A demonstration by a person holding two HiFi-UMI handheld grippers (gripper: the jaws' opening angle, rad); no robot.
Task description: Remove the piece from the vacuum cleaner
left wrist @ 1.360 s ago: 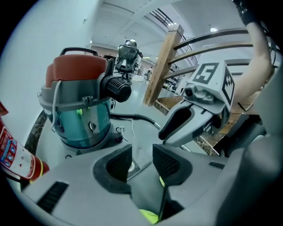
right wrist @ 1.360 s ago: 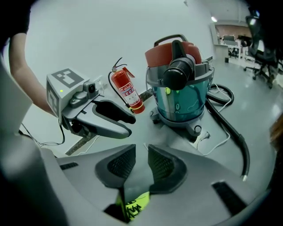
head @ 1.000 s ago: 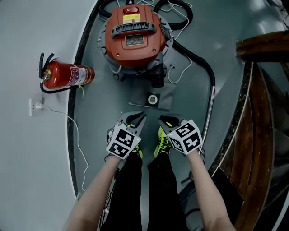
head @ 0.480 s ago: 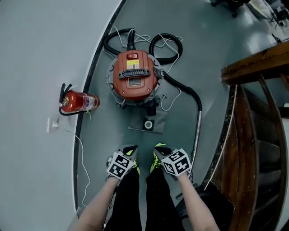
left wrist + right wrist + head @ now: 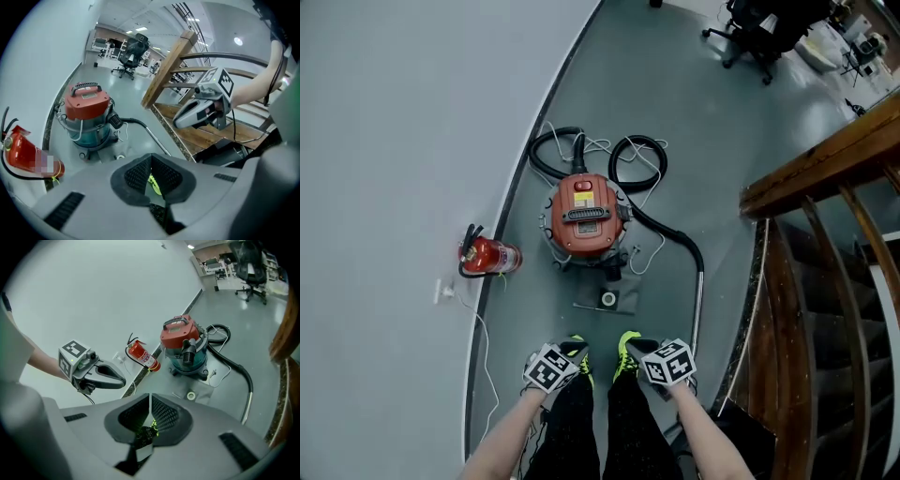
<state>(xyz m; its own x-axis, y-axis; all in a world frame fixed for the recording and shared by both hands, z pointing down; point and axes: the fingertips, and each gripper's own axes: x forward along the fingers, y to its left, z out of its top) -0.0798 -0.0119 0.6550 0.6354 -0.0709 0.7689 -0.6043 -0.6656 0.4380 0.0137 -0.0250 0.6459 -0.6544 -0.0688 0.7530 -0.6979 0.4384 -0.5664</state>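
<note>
A red-topped vacuum cleaner (image 5: 586,217) (image 5: 89,117) (image 5: 185,345) stands on the grey floor by the curved wall. Its black hose (image 5: 675,239) runs to a metal tube (image 5: 697,305). In front of it lies a flat grey piece with a white ring (image 5: 608,298) (image 5: 191,395). My left gripper (image 5: 575,350) (image 5: 150,161) and right gripper (image 5: 636,348) (image 5: 150,411) hang low over the person's green shoes, well short of the vacuum. Both are shut with nothing between the pads. Each gripper also shows in the other's view, the right gripper (image 5: 185,119) and the left gripper (image 5: 119,379).
A red fire extinguisher (image 5: 490,257) lies against the wall left of the vacuum, beside a wall socket with a white cable (image 5: 445,292). A wooden stair rail (image 5: 811,169) and steps fill the right side. Office chairs (image 5: 759,33) stand far back.
The head view has pulled up and back, so the vacuum looks smaller and farther. Both grippers have sunk toward the bottom of the view, and the left jaws have closed.
</note>
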